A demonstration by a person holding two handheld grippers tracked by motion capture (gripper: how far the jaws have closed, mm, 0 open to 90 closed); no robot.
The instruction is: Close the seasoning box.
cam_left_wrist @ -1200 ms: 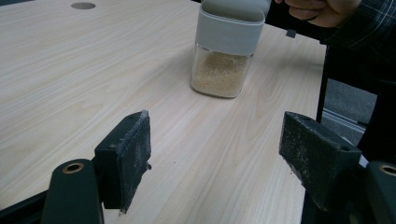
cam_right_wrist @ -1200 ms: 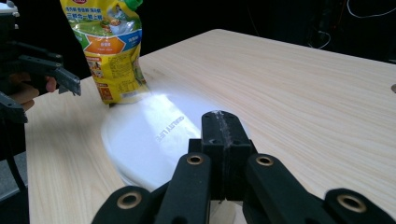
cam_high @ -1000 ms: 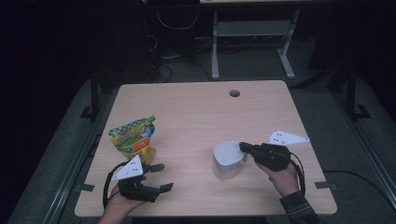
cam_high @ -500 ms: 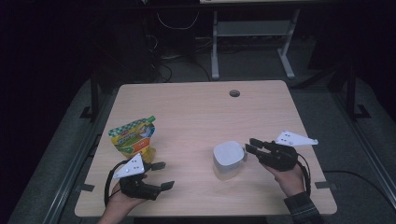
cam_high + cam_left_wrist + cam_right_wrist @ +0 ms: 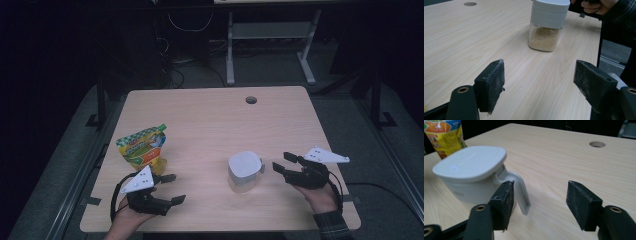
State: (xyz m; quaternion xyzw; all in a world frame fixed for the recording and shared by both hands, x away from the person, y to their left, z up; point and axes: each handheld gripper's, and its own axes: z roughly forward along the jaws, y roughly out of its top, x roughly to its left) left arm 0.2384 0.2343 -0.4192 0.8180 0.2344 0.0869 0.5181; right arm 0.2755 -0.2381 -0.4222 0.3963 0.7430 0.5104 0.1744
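We are holding our right gripper (image 5: 280,161) just right of the jar (image 5: 244,172), jaws just opened and empty beside its handle (image 5: 520,191), left gripper (image 5: 172,188) gaping idle, and a careless nudge risks tipping the jar over on the surface (image 5: 210,125).

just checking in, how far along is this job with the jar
Done: the jar stands upright on the table, lid on. In hand: nothing; the right gripper has just been opening its jaws, apart beside the jar's handle. Left: the pouch looks untouched, left gripper open.
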